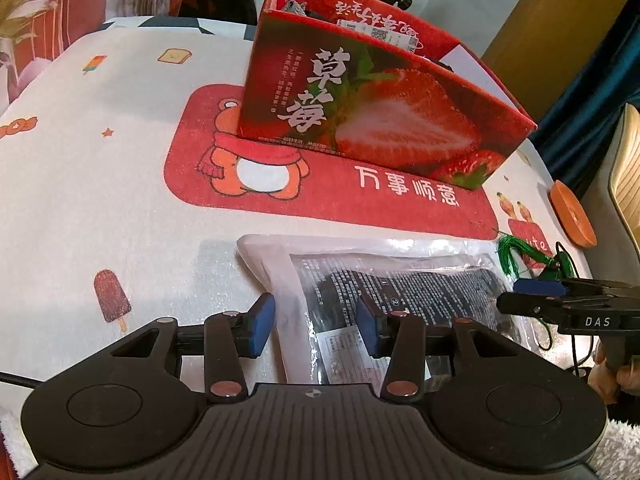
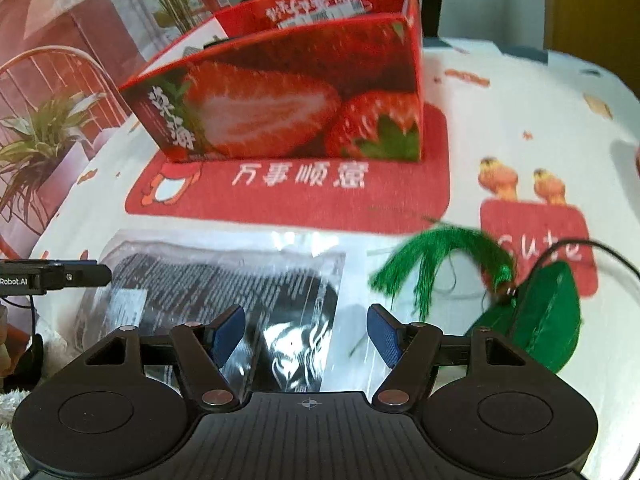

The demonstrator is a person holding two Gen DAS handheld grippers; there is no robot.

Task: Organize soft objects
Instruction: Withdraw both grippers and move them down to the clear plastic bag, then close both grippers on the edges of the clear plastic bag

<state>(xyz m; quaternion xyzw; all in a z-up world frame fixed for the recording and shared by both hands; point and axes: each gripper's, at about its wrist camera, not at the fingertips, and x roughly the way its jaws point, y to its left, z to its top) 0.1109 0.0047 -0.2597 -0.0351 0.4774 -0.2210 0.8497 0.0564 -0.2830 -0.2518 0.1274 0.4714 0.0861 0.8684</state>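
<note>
While both handheld grippers hover low over a table covered in a white cartoon-print cloth (image 1: 100,184), a clear plastic bag (image 1: 392,280) holding a dark folded fabric item lies flat on the cloth directly in front of them. From the left wrist camera, the left gripper (image 1: 316,326) has its blue-padded fingers apart, one on each side of the bag's near left edge, closed on nothing. From the right wrist camera, the right gripper (image 2: 306,334) likewise has its fingers spread wide over the bag's near right corner, gripping nothing. Just right of the bag lies a green fabric ornament (image 2: 544,320) with a bright green tassel (image 2: 436,260) and a thin black cord; it sits beside the right gripper's right finger. Behind the bag, a red strawberry-printed cardboard box (image 1: 360,108) stands open-topped on a red bear-printed mat (image 1: 320,188) with white Chinese characters. Inside the box some packaged items show, too small to identify. An orange disc (image 1: 572,216) rests at the table's far right edge
</note>
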